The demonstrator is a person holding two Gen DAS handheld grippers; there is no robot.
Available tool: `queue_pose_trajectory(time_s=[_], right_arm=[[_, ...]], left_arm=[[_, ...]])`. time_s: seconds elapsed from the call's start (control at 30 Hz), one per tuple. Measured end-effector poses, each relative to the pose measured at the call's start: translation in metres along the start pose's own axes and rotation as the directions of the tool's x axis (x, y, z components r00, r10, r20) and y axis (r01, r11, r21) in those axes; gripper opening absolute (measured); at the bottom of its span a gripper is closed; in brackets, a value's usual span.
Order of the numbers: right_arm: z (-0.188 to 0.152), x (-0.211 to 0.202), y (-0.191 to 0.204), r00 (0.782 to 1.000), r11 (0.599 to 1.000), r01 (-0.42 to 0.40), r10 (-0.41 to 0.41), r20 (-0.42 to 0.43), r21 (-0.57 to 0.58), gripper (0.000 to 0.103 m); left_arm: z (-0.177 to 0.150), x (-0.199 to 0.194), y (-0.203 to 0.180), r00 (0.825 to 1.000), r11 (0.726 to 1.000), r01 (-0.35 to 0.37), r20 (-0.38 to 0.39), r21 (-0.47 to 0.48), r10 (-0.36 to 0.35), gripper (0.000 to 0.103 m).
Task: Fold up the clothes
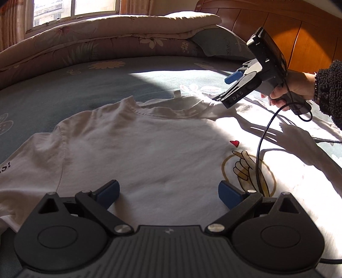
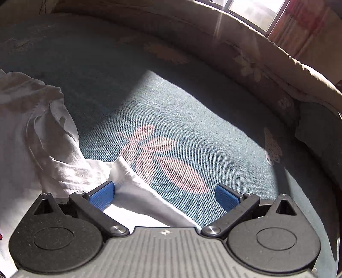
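Note:
A white T-shirt (image 1: 139,149) lies spread face up on the blue floral bedsheet (image 1: 64,89), collar toward the pillows, with a red heart and a gold-ringed hand print (image 1: 245,169) on its chest. My left gripper (image 1: 168,194) hovers open over the shirt's lower middle, nothing between its blue pads. A hand holds my right gripper (image 1: 229,85) low at the shirt's far shoulder. In the right wrist view that gripper (image 2: 165,195) is open, and a bunched fold of the T-shirt (image 2: 128,177) lies against its left pad (image 2: 102,195).
A folded floral quilt (image 1: 106,38) and a pillow (image 1: 215,42) lie along the far side of the bed, below a window (image 1: 74,10). A wooden headboard (image 1: 299,38) stands at the right. A black cable (image 1: 261,147) loops over the shirt's print.

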State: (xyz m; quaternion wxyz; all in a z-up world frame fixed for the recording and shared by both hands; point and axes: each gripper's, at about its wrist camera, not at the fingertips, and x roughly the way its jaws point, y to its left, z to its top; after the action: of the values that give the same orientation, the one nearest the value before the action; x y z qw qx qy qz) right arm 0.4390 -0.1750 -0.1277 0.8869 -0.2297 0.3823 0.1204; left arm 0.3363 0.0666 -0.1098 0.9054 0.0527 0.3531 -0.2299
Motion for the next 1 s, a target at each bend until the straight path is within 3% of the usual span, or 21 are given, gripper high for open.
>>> queue_pose_trajectory(time_s=[0.23, 0.4, 0.5, 0.73, 0.77, 1.0], right_arm=[[-0.009, 0.001, -0.01, 0.995, 0.996, -0.092, 0.092, 0.029, -0.004, 0.101], [-0.008, -0.001, -0.012, 0.988, 0.987, -0.152, 0.154, 0.03, -0.048, 0.087], [-0.005, -0.004, -0.01, 0.981, 0.98, -0.195, 0.196, 0.01, -0.046, 0.064], [-0.002, -0.01, -0.004, 0.99, 0.989, -0.143, 0.143, 0.017, -0.024, 0.011], [-0.001, -0.011, -0.003, 0.991, 0.991, -0.135, 0.135, 0.018, -0.021, 0.007], [0.002, -0.014, 0.003, 0.997, 0.998, -0.068, 0.068, 0.022, 0.008, 0.006]], left_arm=[[-0.001, 0.002, -0.003, 1.0, 1.0, -0.014, 0.0, 0.028, 0.014, 0.099], [-0.001, 0.003, 0.0, 1.0, 1.0, -0.006, 0.004, 0.016, 0.006, 0.099], [-0.001, 0.004, -0.001, 1.0, 1.0, -0.007, 0.003, 0.02, 0.007, 0.099], [-0.001, 0.003, 0.0, 1.0, 1.0, -0.003, 0.005, 0.016, 0.003, 0.099], [-0.001, 0.003, 0.0, 1.0, 1.0, -0.002, 0.006, 0.014, 0.002, 0.099], [-0.001, 0.002, 0.001, 1.0, 1.0, 0.005, 0.007, 0.005, -0.005, 0.099]])
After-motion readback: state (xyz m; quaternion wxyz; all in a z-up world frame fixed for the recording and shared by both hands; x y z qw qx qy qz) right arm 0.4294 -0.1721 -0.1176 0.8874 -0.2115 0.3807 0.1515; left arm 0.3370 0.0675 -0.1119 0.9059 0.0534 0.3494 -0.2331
